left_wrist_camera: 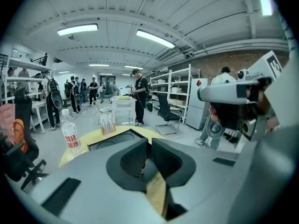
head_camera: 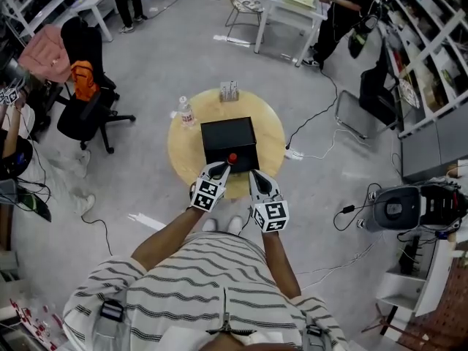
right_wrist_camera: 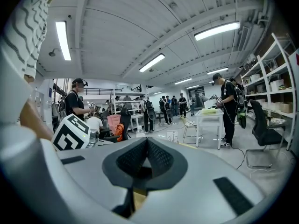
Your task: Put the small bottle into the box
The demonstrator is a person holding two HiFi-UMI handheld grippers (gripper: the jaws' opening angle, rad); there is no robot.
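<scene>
The left tool point(head_camera: 225, 165) has its jaws drawn nearly together. Its dark, curved pads press on the bottle point(head_camera: 232, 158), a small thing with a round red cap. In the left gripper view only a sliver of that red point(left_wrist_camera: 142, 165) shows in the narrow slit between the pads of the left tool point(left_wrist_camera: 149, 144). From the head view the bottle sits over the near part of the box point(head_camera: 227, 134). Whether it rests in the box or is held above it cannot be told.

The box is matt black and square-cornered, and its top shows shallow round hollows point(left_wrist_camera: 110, 141). It stands in the middle of a round table point(head_camera: 186, 152) of pale, smooth wood.

The right tool point(head_camera: 256, 174) lies just beside the left one at the table's near edge. Its ribbed black pads are closed together point(right_wrist_camera: 147, 143) with nothing between them.

On the far side of the table a clear plastic water bottle point(head_camera: 186, 112) with a red-printed label stands upright. A small upright card stand point(head_camera: 229, 91) is at the far rim.
</scene>
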